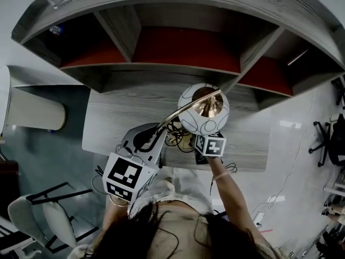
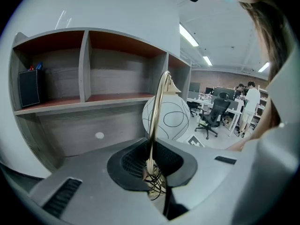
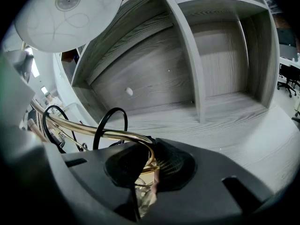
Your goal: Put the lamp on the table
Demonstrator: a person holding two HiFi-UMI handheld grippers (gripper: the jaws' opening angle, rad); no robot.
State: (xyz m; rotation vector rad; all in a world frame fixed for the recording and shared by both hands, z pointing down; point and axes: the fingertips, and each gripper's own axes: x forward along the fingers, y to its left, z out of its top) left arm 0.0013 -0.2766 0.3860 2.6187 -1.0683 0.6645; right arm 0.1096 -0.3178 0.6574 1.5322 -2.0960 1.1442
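The lamp has a white globe shade [image 1: 204,109] with thin dark lines and a curved gold stem [image 1: 183,111]. It is held over the front part of the grey wooden table [image 1: 116,117]. My left gripper [image 1: 156,140] is shut on the stem's lower end; in the left gripper view the stem [image 2: 157,111] rises from between the jaws to the globe [image 2: 169,118]. My right gripper [image 1: 187,140] is shut on the lamp's gold wire foot [image 3: 149,163], with the globe [image 3: 70,13] above left. Black cable [image 3: 110,121] loops beside it. Whether the lamp touches the table is hidden.
A shelf unit [image 1: 178,47] with red-backed compartments stands along the table's back. A black box [image 2: 29,88] sits in its left compartment. A white chair [image 1: 43,215] is at the lower left, and an office chair [image 2: 213,116] and people are off to the right.
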